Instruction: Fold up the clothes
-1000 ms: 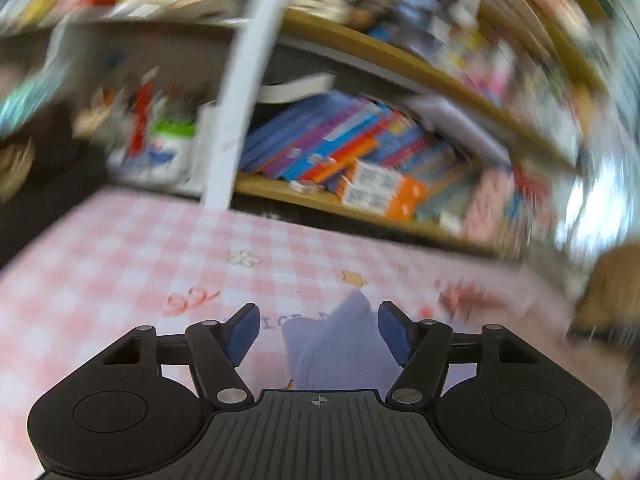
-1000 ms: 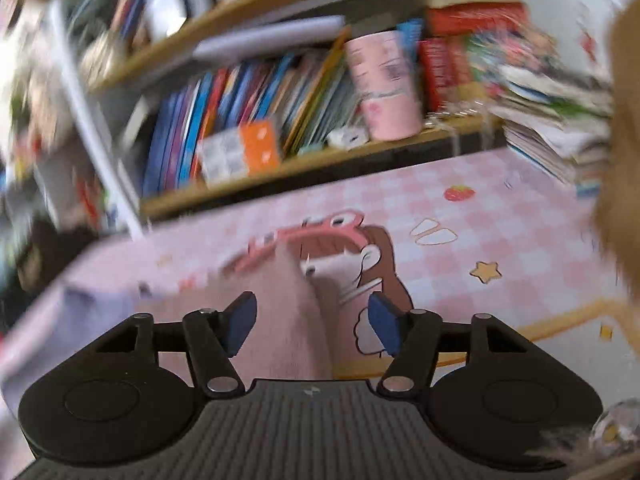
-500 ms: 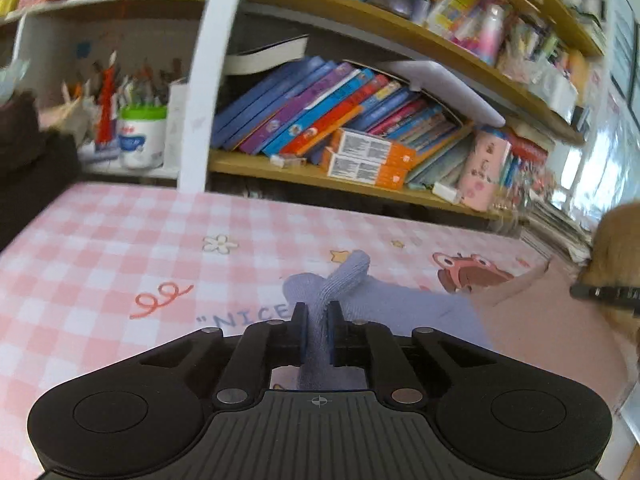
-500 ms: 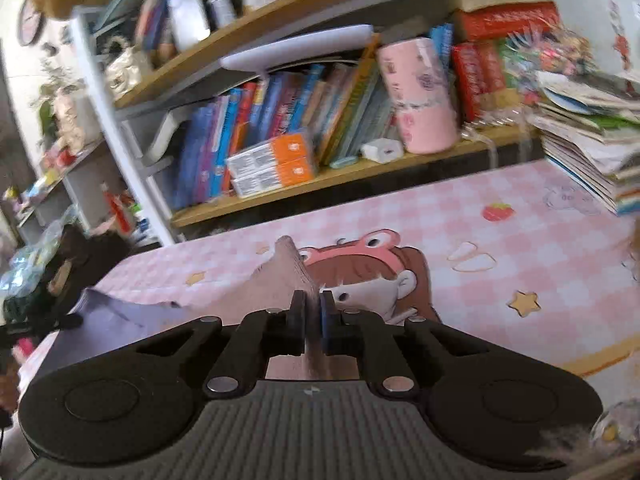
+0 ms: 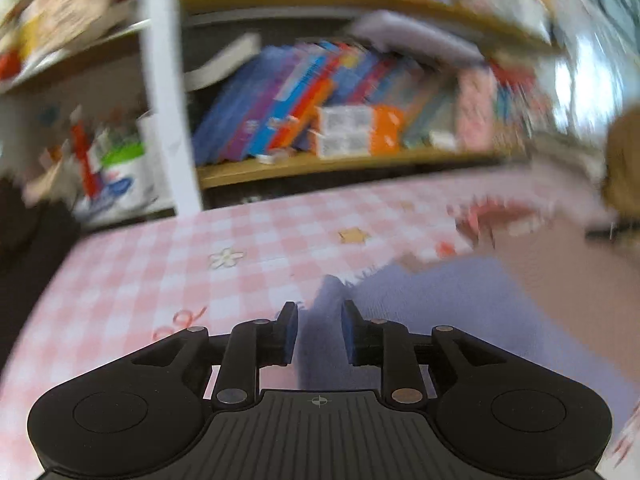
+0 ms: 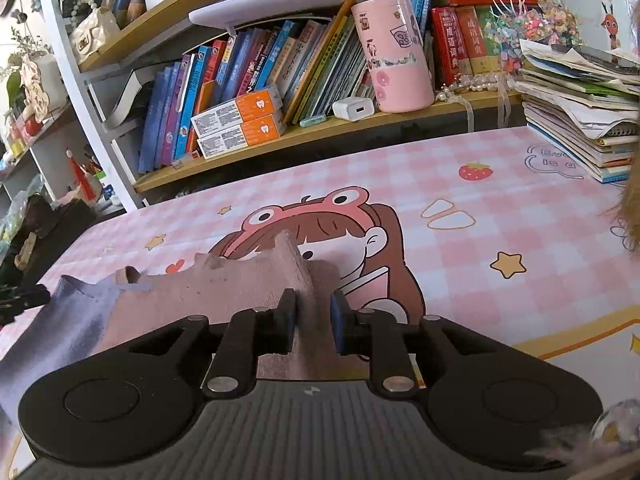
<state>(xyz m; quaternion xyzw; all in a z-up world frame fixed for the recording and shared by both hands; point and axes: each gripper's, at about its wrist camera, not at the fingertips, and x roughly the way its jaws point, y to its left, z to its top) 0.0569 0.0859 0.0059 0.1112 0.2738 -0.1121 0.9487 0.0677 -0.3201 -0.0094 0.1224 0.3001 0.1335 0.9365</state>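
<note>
Garment (image 6: 224, 292): a soft cloth, dusty pink over most of its area and lavender along its left part, lying on the pink checked tablecloth (image 6: 500, 200) at the near left of the desk, in front of the bookshelf (image 6: 320, 128). I read the right gripper (image 6: 313, 322) as narrow and opening; a raised pink ridge of the cloth stands between its blue pads, but a gap shows on the right pad's side, so I judge the cloth no longer clamped. The left gripper (image 5: 318, 334) is likewise narrow and opening, with the lavender corner (image 5: 332, 292) between its pads and clear gaps on both sides; this view is motion-blurred, so fine contact cannot be confirmed. I expect the material to handle as light, limp and non-fragile: it holds a pinched peak briefly, then slumps, and it will drag on the tablecloth rather than slide cleanly. I would take hold at an edge or corner, pinching a single layer near the hem, one gripper at the lavender end and one at the pink end, keeping the span taut to prevent sagging mid-fold. Gripping a bunched ridge risks catching two layers.
</note>
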